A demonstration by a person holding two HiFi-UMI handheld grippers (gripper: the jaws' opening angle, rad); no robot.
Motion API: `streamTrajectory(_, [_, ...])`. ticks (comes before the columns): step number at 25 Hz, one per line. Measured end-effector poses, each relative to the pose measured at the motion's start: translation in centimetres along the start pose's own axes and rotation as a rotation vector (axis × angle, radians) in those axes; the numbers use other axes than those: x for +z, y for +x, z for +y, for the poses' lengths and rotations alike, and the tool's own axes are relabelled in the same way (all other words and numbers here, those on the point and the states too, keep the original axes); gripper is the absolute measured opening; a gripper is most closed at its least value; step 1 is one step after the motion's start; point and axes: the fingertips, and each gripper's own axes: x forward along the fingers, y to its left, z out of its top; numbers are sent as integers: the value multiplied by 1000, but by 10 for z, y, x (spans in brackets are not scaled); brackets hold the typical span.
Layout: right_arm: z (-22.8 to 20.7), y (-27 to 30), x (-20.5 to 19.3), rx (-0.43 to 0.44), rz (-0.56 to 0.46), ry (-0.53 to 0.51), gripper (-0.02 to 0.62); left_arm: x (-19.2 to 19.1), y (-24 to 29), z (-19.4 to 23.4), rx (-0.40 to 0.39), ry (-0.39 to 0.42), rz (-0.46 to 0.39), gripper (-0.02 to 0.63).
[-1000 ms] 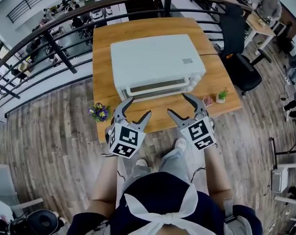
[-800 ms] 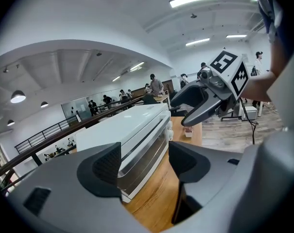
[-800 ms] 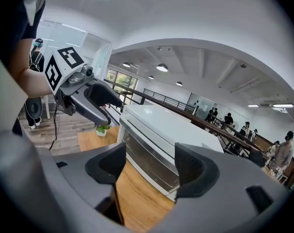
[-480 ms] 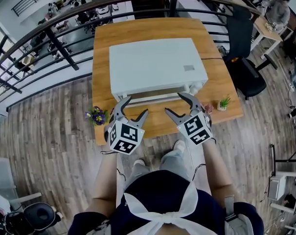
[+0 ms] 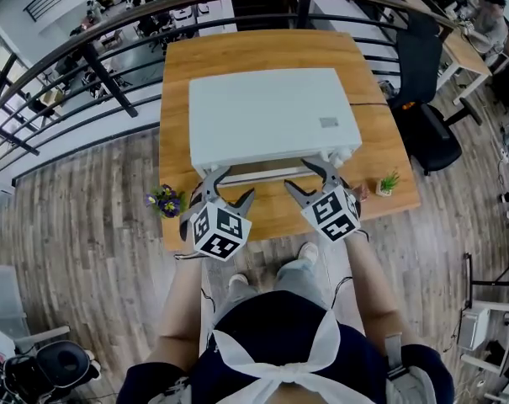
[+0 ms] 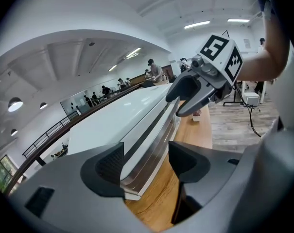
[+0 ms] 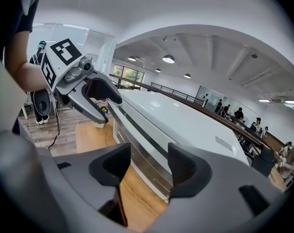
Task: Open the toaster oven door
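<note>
A white toaster oven [image 5: 271,116] sits in the upper middle of the head view on a wooden bench [image 5: 262,213], with its door [image 6: 151,147] shut and facing the person. The left gripper [image 5: 235,183] is at the door's left end with its fingers [image 6: 108,166] spread open. The oven's front edge shows between them, but the pads do not press on it. The right gripper [image 5: 300,175] is at the door's right end. Its fingers [image 7: 185,171] are closing but are apart, and the door front seen between them is not clamped. A small flower pot [image 5: 166,199] stands at the bench's lower left, and a tiny potted plant [image 5: 386,183] at its lower right.
</note>
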Motion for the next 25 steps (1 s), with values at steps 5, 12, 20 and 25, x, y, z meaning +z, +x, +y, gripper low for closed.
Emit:
streamTrajectory(5, [-4, -4, 4, -18, -53, 51, 200, -6, 4, 4, 62, 50, 41, 223])
streamTrajectory(12, [3, -9, -1, -17, -32, 36, 192, -10, 0, -2, 64, 38, 44, 202])
streamTrajectory(20, [8, -12, -7, -21, -22, 32, 192, -12, -3, -9, 49, 26, 31, 198])
streamTrajectory(25, [13, -15, -10, -15, -19, 33, 190, -15, -6, -14, 54, 34, 33, 196])
